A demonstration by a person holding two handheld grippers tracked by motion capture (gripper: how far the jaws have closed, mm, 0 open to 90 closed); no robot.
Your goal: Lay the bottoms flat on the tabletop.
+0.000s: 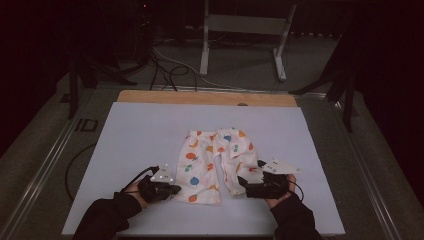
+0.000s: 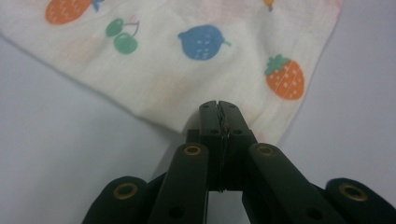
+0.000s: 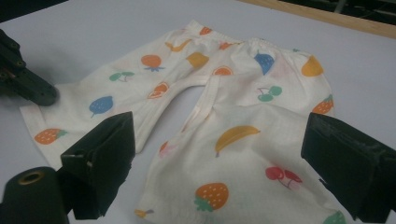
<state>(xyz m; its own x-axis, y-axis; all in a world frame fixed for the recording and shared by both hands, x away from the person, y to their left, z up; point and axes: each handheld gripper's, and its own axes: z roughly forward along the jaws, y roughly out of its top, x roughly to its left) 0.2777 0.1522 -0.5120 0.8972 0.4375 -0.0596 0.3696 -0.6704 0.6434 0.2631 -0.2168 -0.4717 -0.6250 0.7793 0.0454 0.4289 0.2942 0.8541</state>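
A white table with a wooden strip along its far edge took up most of the high view. On its near half lay a pair of small cream trousers printed with coloured fruit, spread flat with the waistband away from the person and both legs pointing toward them. The left gripper sat at the hem corner of the person's left trouser leg, and in the left gripper view its jaws were pressed together on the edge of the cloth. The right gripper rested at the hem of the other leg; in the right gripper view its jaws stood wide apart, holding nothing, with that leg's cloth lying between them.
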